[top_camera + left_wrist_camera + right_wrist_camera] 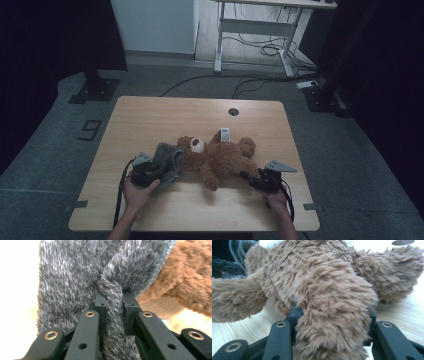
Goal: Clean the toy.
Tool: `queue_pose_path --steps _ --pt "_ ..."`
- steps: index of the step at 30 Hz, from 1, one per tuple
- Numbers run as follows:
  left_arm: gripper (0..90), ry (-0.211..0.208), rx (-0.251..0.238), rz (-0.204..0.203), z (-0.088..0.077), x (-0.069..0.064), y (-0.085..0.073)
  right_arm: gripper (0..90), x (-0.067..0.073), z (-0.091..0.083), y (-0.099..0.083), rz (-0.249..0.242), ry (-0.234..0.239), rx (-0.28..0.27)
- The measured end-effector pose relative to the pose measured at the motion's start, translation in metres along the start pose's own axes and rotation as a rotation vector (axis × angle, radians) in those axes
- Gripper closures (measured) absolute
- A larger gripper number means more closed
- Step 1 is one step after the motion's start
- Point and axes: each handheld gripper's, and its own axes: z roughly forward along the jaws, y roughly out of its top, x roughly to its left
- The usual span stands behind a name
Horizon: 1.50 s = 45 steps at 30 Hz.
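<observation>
Nearest the person, the left gripper (150,172) pinches a fold of a grey fuzzy knit garment (168,160) — in the left gripper view the jaws press tight on a bunched ridge of the grey fabric (113,315). The right gripper (252,179) clamps one plush limb of the brown teddy bear (220,159); in the right gripper view the fur bulges between its jaws (332,322).

Just beyond, the bear lies on its back near the middle of the wooden table (150,120), head toward the garment, a white tag (225,134) by its far side. The garment touches the bear's head but covers none of it — so dressing looks barely begun: both grips are set, pulling the knit over the bear remains.
</observation>
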Motion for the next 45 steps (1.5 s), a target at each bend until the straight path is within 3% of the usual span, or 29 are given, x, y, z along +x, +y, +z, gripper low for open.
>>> queue_pose_path --steps 3,5,9,12,15,16,18,21,23,25,31,35,36,37,39,42,45 --pt "77.5 0.0 -0.024 -0.002 -0.006 -0.001 0.006 52.8 -0.001 0.0 0.0 0.003 0.0 0.0" --pt "77.5 -0.023 -0.05 0.011 -0.01 -0.006 0.016 52.9 -0.001 0.0 -0.001 0.002 -0.001 0.0" --pt "77.5 -0.055 -0.075 0.07 -0.01 -0.025 0.045 52.9 0.0 0.002 -0.001 -0.007 -0.008 0.003" --pt "77.5 -0.065 -0.086 0.112 -0.001 -0.041 0.073 52.8 0.0 0.001 -0.001 -0.01 -0.007 0.008" --pt "77.5 -0.104 -0.069 0.11 0.011 -0.052 0.089 52.8 -0.001 0.001 -0.001 -0.007 -0.006 0.009" --pt "77.4 -0.114 -0.05 0.126 0.02 -0.062 0.096 52.8 -0.001 0.002 -0.002 -0.005 -0.009 0.007" --pt "77.3 -0.088 -0.02 0.172 0.031 -0.073 0.103 52.8 -0.001 0.002 -0.002 -0.006 -0.01 0.009" --pt "77.2 -0.046 0.024 0.194 0.049 -0.079 0.11 52.8 0.0 0.001 -0.001 -0.013 -0.012 0.011" --pt "77.1 -0.027 0.04 0.187 0.056 -0.076 0.112 52.8 0.0 0.001 -0.001 -0.016 -0.013 0.01" --pt "77.3 -0.045 0.056 0.156 0.06 -0.07 0.111 52.7 0.0 0.001 -0.001 -0.018 -0.012 0.01" --pt "77.4 -0.069 0.052 0.123 0.054 -0.056 0.105 52.1 -0.001 0.002 -0.001 -0.027 -0.023 0.028" --pt "77.2 -0.008 0.053 0.101 0.045 -0.041 0.101 52.2 -0.001 0.002 0.0 -0.022 -0.03 0.036" --pt "77.3 0.015 0.065 0.09 0.044 -0.035 0.097 52.2 -0.001 0.002 -0.001 -0.021 -0.029 0.037" --pt "77.4 0.012 0.076 0.078 0.044 -0.029 0.093 52.2 -0.002 0.002 -0.001 -0.022 -0.029 0.045" --pt "77.7 -0.023 0.076 0.031 0.042 -0.019 0.084 52.2 -0.003 0.003 -0.001 -0.019 -0.023 0.046" --pt "77.8 -0.018 0.078 0.03 0.038 -0.012 0.072 52.2 -0.002 0.004 -0.003 -0.021 -0.019 0.054" --pt "78.0 0.015 0.097 0.011 0.034 -0.001 0.057 52.2 -0.002 0.004 -0.003 -0.025 -0.02 0.059"
